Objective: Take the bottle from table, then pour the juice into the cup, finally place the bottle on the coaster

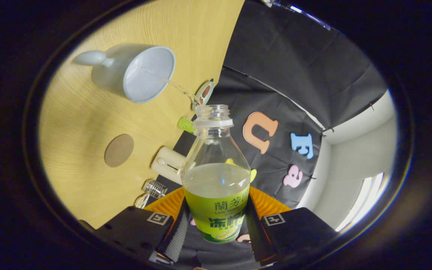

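Note:
My gripper (pixel 216 225) is shut on the clear juice bottle (pixel 216 176), both fingers pressing its green label. The bottle has no cap and is tipped over toward the table, its mouth pointing at the cup. A thin stream of pale juice runs from the mouth into the light blue cup (pixel 137 73), which stands on the wooden table (pixel 88 123) beyond the fingers. Some liquid lies in the cup. The round brown coaster (pixel 119 150) lies flat on the table, between the cup and my fingers, off to the side of the bottle.
Along the table's far edge by the black cloth wall sit a cream-coloured box (pixel 168 164), a small green item (pixel 186 125), an oval patterned object (pixel 204 93) and a clear ribbed glass piece (pixel 155 188).

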The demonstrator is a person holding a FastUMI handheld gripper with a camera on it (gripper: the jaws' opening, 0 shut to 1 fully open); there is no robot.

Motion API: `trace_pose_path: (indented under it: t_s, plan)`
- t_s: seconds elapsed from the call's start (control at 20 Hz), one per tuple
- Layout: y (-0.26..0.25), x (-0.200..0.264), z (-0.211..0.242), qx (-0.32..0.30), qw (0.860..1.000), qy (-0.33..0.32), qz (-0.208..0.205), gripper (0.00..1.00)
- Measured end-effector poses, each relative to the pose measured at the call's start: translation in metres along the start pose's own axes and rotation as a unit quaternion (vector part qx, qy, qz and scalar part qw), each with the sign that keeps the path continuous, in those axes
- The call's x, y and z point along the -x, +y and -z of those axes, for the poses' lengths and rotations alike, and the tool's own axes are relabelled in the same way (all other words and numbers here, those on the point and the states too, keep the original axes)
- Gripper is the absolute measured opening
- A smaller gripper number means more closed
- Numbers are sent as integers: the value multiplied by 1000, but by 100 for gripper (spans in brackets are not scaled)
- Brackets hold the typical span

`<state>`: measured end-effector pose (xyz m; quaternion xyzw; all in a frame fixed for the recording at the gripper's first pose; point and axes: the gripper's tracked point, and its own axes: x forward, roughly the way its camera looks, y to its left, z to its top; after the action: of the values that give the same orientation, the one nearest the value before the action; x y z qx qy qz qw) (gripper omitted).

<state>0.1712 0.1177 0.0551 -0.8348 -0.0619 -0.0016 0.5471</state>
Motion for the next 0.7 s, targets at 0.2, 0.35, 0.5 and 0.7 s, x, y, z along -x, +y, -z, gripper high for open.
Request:
trace_pose_path:
  t_s: [0.2, 0.35, 0.5, 0.7]
  plan:
    - [-5, 0, -2, 11, 1000, -4, 7, 76]
    - [-8, -1, -4, 21, 1000, -7, 11, 76]
    - [-10, -3, -7, 35, 999, -11, 16, 76]
    - [-17, -3, -7, 52, 998, -16, 29, 76]
